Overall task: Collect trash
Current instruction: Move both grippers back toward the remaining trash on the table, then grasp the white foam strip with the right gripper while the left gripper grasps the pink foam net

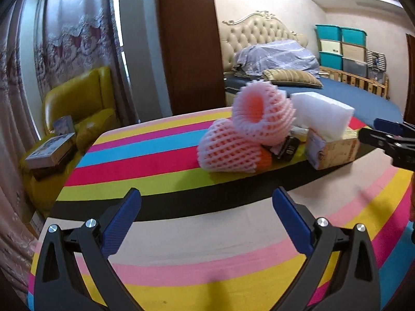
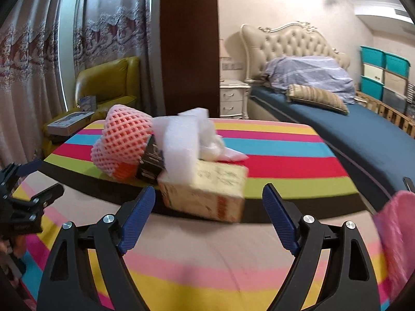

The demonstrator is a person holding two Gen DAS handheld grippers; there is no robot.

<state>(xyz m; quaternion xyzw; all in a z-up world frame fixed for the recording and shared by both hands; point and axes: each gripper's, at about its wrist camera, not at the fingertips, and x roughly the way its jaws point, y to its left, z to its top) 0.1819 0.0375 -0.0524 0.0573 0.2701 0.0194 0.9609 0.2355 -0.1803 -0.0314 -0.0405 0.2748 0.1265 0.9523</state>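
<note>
A heap of trash lies on the striped tablecloth. It holds two pink foam fruit nets, white foam sheet, a black packet and a cream carton. My left gripper is open and empty, short of the heap. My right gripper is open, its fingers on either side of the carton's near end, not closed on it. The right gripper also shows at the right edge of the left wrist view.
A yellow armchair with boxes stands left of the table. A bed with pillows lies behind at right. Stacked storage bins stand by the far wall. Something pink sits at the right edge.
</note>
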